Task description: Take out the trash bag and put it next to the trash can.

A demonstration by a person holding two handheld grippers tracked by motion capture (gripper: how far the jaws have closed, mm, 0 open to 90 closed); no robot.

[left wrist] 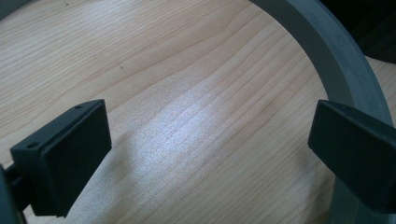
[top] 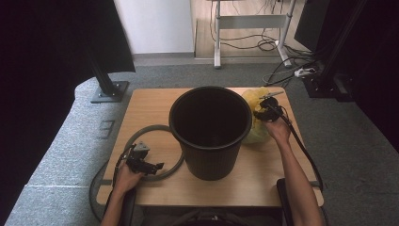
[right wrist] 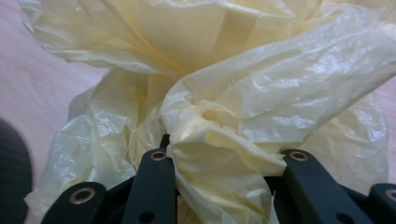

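From above, my right tool (top: 264, 113) pinches the crumpled yellow plastic bag (top: 252, 101) just right of the black plastic bin (top: 210, 129); my left tool (top: 151, 165) sits left of it. Left gripper view: jaws spread over the wooden table (left wrist: 187, 102), beside a grey plastic ring (left wrist: 336, 60). Right gripper view: jaws clamp a bag (right wrist: 224, 154) fold.

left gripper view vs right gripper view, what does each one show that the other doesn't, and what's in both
In the left gripper view: the grey ring curving along the right side, and the left gripper with its jaws wide apart over bare wood, nothing between them.

In the right gripper view: the crumpled yellow plastic bag, with a bunched fold of it pinched between the jaws of the right gripper, plus a dark edge of the black bin at the left.

Both: the wooden table and a pair of black jaws rising from the bottom.
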